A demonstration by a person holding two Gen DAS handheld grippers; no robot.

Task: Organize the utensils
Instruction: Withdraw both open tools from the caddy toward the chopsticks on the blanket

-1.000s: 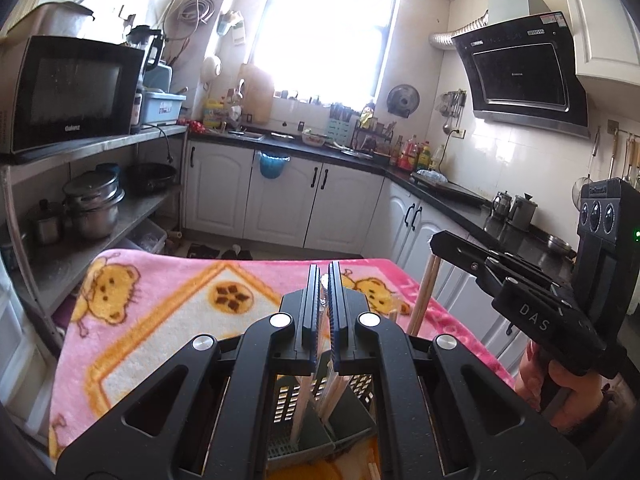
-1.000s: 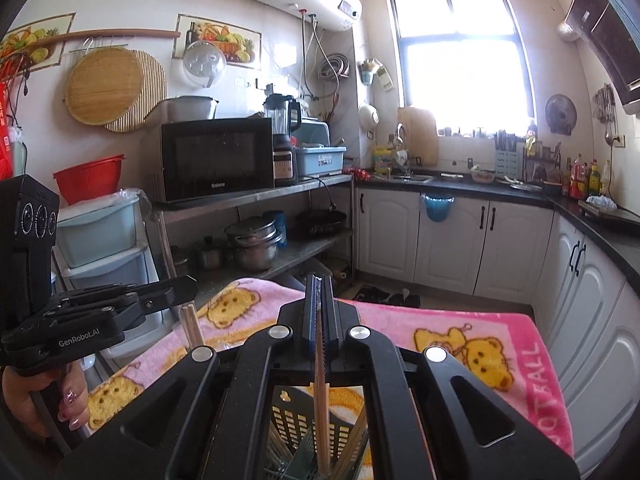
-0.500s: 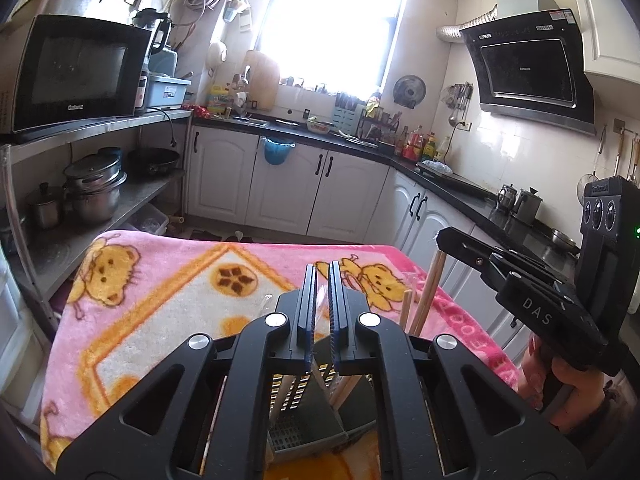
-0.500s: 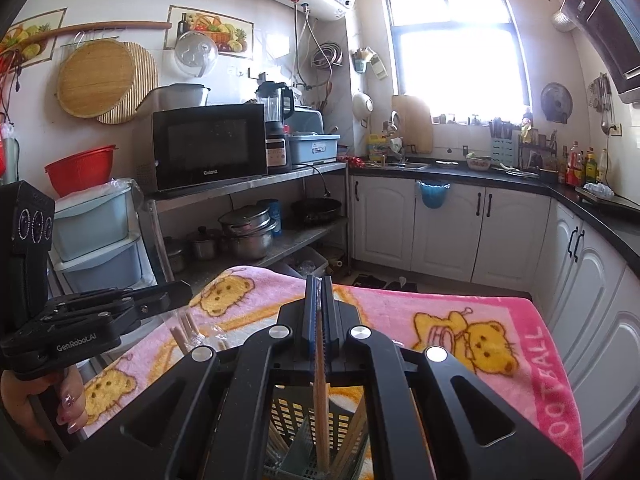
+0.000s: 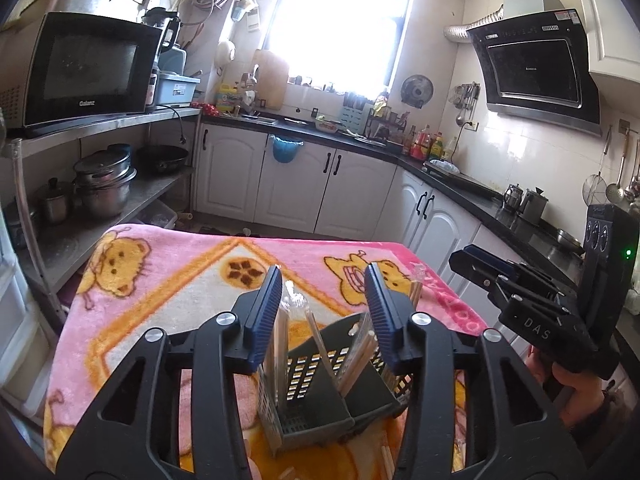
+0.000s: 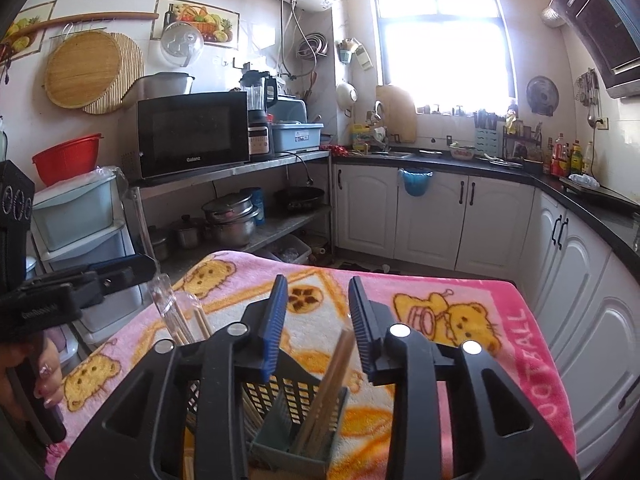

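On the desk (image 5: 168, 288), covered by a pink blanket (image 6: 520, 344), a slotted utensil caddy (image 5: 320, 376) is seen already stocked: wrapped chopsticks (image 5: 360, 354) lean in one compartment, a bare pair (image 6: 326, 390) in another. The sorting is judged largely done; a few sticks appear left lying beside the caddy's base. The left gripper (image 5: 325, 312) and right gripper (image 6: 316, 322) are both spread and empty, held just above the caddy.

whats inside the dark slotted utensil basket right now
The dark slotted plastic utensil basket holds wooden chopsticks leaning upright, some in clear plastic sleeves. Its bottom is hidden by the walls and both open grippers.
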